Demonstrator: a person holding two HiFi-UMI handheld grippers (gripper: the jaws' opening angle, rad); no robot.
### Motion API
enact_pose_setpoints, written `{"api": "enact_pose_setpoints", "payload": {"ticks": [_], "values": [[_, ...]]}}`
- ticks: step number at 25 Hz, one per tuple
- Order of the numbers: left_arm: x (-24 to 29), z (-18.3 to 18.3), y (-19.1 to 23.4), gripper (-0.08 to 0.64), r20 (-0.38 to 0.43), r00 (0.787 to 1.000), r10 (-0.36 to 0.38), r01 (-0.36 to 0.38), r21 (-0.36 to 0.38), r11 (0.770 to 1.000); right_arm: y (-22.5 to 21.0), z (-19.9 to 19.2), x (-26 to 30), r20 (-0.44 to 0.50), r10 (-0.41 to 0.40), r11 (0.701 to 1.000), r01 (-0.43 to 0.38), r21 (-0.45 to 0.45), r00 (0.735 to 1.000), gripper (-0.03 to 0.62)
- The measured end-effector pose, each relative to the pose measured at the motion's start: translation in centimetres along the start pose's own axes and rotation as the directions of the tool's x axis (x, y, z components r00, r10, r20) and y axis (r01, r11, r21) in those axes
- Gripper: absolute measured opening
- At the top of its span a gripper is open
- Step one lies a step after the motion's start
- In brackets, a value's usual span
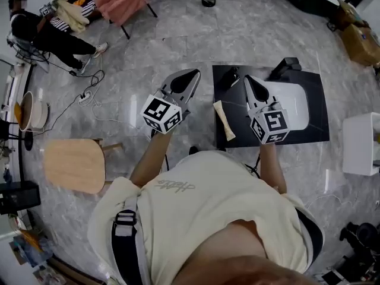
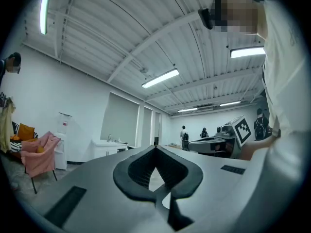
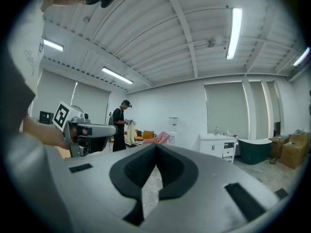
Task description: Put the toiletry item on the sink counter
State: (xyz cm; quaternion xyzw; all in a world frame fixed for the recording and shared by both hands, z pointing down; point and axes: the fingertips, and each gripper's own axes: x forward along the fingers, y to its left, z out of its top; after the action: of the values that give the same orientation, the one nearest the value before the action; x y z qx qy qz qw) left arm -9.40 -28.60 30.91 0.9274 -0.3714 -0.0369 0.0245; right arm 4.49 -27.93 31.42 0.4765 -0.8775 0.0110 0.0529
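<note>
Seemingly flat beige tube [image 1: 224, 120], black counter [image 1: 317, 111]

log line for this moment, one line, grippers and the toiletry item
left hand-held gripper: shut, empty | right hand-held gripper: shut, empty | toiletry tube: lying on black sink counter, not held

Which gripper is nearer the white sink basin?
Right. In the head view the right gripper sits over the left edge of the basin; the left gripper is off the black counter, to its left.
</note>
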Motion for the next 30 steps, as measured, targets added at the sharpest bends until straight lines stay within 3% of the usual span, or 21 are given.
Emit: {"api": "enact_pose_setpoints", "payload": {"ticks": [9,14,30], "values": [[-0.2,2.9,0.9,0.003,0.047,0.999,0.013,-0.014,0.031,0.999,0.4,3.9,-0.7,0.077,0.052,0.998,-0.054,0.026,0.996,-0.006],[-1.1,4.4,0.7,0.003,0.078,0.997,0.013,-0.016,0.031,0.999,1.5,4.9,-0.8,0.088,0.064,0.998,-0.063,-0.013,0.994,-0.006],[-0.5,2.4,-0.1,0.003,0.044,0.999,-0.007,0.006,0.023,1.000,2.3,2.0,-1.2,0.041,0.063,0.998,-0.063,0.006,0.997,-0.006]]}}
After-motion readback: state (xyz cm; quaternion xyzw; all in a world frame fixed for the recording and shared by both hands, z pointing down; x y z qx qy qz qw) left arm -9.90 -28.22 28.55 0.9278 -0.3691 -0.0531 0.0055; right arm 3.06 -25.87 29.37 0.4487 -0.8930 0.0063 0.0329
